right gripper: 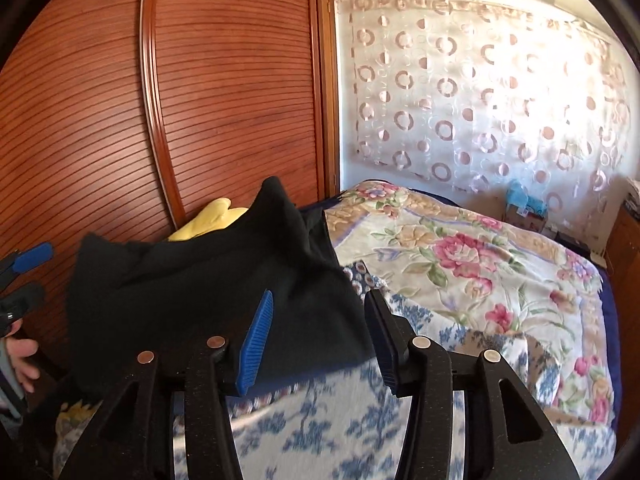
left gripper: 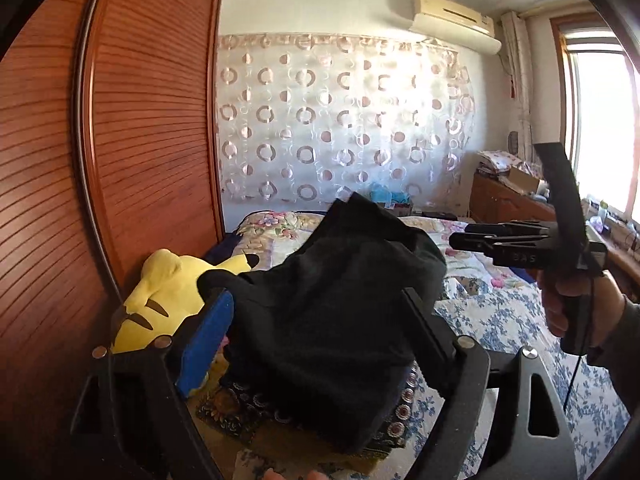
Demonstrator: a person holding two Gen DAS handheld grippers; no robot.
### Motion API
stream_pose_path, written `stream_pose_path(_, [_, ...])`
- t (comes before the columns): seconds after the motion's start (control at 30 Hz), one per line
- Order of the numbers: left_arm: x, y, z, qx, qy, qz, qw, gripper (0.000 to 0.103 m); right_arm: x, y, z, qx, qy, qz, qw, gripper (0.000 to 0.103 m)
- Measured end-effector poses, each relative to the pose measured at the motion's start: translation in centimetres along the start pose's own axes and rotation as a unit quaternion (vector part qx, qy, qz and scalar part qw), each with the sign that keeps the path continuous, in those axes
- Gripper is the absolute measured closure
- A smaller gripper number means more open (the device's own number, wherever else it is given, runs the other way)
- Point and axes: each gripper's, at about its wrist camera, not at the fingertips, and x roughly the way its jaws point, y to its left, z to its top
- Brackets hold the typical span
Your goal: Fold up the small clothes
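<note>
The black garment [left gripper: 340, 320] hangs crumpled in mid-air above the bed [right gripper: 460, 248], sagging between the fingers of the left claw [left gripper: 316, 332]. That claw stands spread wide, its blue pad [left gripper: 206, 344] clear of the cloth. The right claw [right gripper: 320, 340] is also spread; the garment's lower edge lies just ahead of and between its pads, which do not press on it. A yellow plush toy [left gripper: 160, 292] sits behind the garment, against the wooden wardrobe [right gripper: 160, 100].
</note>
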Motion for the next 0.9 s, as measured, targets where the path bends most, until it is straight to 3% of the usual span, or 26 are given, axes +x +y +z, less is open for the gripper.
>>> stream_pose_path(0.5, [-2.3, -9.5, -2.4, 0.019, 0.030, -0.083, 0.9959, 0.019, -16.6, 2.2, -9.4, 0.040, -0.044, -0.060, 0.996, 0.038])
stream_pose_path(0.9, [-5.5, -14.8, -2.8, 0.042, 0.017, -0.097, 0.9942, 0.019, -25.4, 5.5, -13.8, 0.077, -0.061, -0.141, 0.985, 0.031])
